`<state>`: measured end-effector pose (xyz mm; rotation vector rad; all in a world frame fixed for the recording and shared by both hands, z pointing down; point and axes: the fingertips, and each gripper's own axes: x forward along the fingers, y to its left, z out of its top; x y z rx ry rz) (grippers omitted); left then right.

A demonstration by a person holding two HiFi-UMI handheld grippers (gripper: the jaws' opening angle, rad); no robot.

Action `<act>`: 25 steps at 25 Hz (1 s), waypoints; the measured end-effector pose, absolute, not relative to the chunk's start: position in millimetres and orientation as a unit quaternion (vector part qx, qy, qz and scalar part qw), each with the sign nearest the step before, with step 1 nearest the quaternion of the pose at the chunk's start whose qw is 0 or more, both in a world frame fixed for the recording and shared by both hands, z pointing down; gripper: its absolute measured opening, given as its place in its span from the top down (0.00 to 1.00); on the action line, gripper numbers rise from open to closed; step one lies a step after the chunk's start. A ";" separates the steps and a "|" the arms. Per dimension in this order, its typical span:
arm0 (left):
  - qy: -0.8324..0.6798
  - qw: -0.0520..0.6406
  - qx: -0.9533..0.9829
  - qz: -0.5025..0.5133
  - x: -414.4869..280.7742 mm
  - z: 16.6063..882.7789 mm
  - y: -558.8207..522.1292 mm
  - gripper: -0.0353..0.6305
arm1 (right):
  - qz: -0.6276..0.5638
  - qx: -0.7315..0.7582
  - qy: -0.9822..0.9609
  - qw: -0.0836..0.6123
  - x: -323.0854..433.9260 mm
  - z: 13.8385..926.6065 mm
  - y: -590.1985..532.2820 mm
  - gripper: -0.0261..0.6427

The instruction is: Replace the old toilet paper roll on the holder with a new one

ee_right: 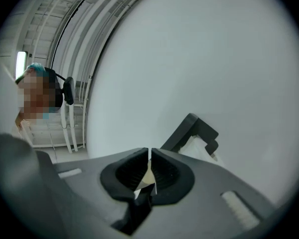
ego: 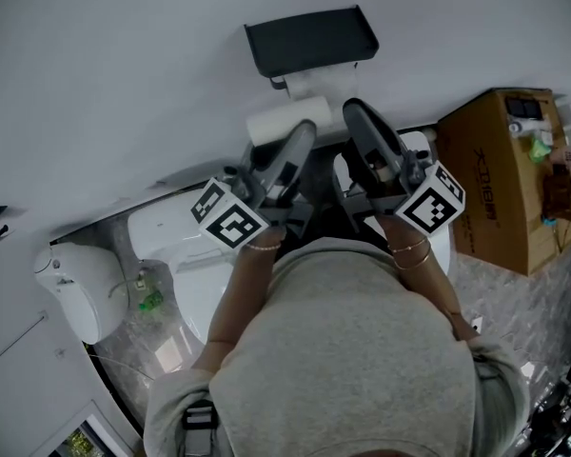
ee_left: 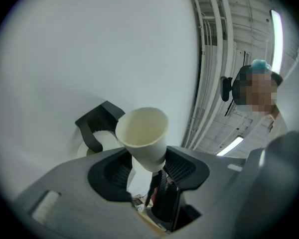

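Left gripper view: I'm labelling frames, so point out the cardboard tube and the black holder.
cardboard tube (ee_left: 142,129), left gripper view, inside its open end
black holder (ee_left: 100,116), left gripper view, its top shelf

The holder (ego: 309,41) hangs on the wall at upper centre of the head view. The cardboard tube (ego: 271,122) lies just below it, between the jaws of the left gripper (ego: 307,129). The toilet (ego: 162,228) lies to their lower left, and the cardboard box (ego: 500,174) stands at the right.
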<state>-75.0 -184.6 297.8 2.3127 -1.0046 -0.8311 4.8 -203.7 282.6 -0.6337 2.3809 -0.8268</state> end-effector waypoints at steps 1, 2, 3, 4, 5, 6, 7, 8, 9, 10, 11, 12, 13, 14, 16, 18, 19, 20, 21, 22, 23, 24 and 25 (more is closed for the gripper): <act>-0.369 0.240 0.845 -0.304 -75.8 297.8 -185.7 0.63 | -0.305 -0.236 0.882 0.270 5.5 282.2 -204.9 0.94; -0.370 0.239 0.844 -0.305 -76.2 297.8 -186.7 0.63 | -0.305 -0.238 0.881 0.271 6.6 282.6 -206.4 0.95; -0.369 0.240 0.845 -0.305 -76.0 297.8 -187.6 0.63 | -0.306 -0.241 0.880 0.271 7.2 283.4 -207.7 0.95; -0.368 0.240 0.845 -0.305 -75.6 297.7 -188.3 0.63 | -0.307 -0.241 0.880 0.271 7.0 284.1 -208.6 0.95; -0.367 0.240 0.846 -0.305 -75.1 297.5 -189.0 0.63 | -0.309 -0.241 0.880 0.270 6.2 284.7 -209.2 0.95; -0.367 0.240 0.846 -0.304 -75.1 297.5 -189.9 0.63 | -0.309 -0.239 0.880 0.269 4.9 285.1 -209.8 0.95; -0.367 0.240 0.846 -0.304 -75.4 297.6 -191.1 0.63 | -0.309 -0.238 0.881 0.268 3.5 285.4 -210.8 0.95; -0.369 0.240 0.845 -0.303 -76.0 298.0 -192.7 0.63 | -0.308 -0.240 0.881 0.266 2.7 286.1 -212.3 0.95; -0.372 0.240 0.844 -0.302 -76.7 298.6 -194.3 0.63 | -0.306 -0.246 0.881 0.262 2.9 287.8 -214.5 0.96; -0.374 0.241 0.843 -0.301 -77.4 299.3 -195.5 0.63 | -0.303 -0.254 0.882 0.257 3.4 290.0 -216.5 0.95; -0.376 0.242 0.843 -0.300 -77.9 300.0 -196.2 0.63 | -0.301 -0.260 0.882 0.252 3.8 292.1 -217.8 0.95; -0.376 0.243 0.843 -0.299 -78.1 301.0 -196.5 0.63 | -0.301 -0.262 0.883 0.249 4.0 293.9 -218.4 0.96; -0.377 0.244 0.842 -0.298 -78.3 302.2 -196.9 0.63 | -0.301 -0.262 0.883 0.248 3.9 295.2 -218.8 0.95; -0.378 0.245 0.842 -0.297 -78.5 303.7 -197.4 0.63 | -0.302 -0.262 0.883 0.246 3.8 296.4 -219.2 0.95; -0.378 0.249 0.840 -0.298 -78.8 306.3 -198.7 0.63 | -0.302 -0.267 0.882 0.243 4.0 298.5 -220.9 0.96; -0.378 0.252 0.839 -0.301 -78.3 307.6 -199.7 0.63 | -0.301 -0.275 0.882 0.238 4.6 300.5 -223.2 0.95; -0.378 0.252 0.838 -0.301 -78.0 307.9 -199.9 0.63 | -0.301 -0.277 0.882 0.236 4.6 301.1 -223.9 0.96; -0.378 0.252 0.839 -0.301 -77.9 308.0 -199.9 0.63 | -0.301 -0.277 0.882 0.235 4.2 301.3 -224.1 0.96; -0.379 0.252 0.839 -0.300 -78.0 308.2 -199.8 0.63 | -0.301 -0.276 0.882 0.235 3.7 301.2 -223.9 0.96; -0.379 0.252 0.839 -0.299 -78.2 308.5 -199.7 0.63 | -0.301 -0.275 0.882 0.235 3.4 301.0 -223.6 0.96; -0.380 0.253 0.838 -0.299 -78.4 308.8 -199.6 0.63 | -0.301 -0.274 0.883 0.235 3.4 300.9 -223.3 0.95; -0.380 0.253 0.838 -0.299 -78.5 309.2 -199.6 0.63 | -0.301 -0.273 0.883 0.236 3.6 301.1 -223.2 0.96; -0.380 0.255 0.837 -0.300 -78.6 309.8 -199.7 0.63 | -0.302 -0.273 0.882 0.237 3.9 301.6 -223.3 0.96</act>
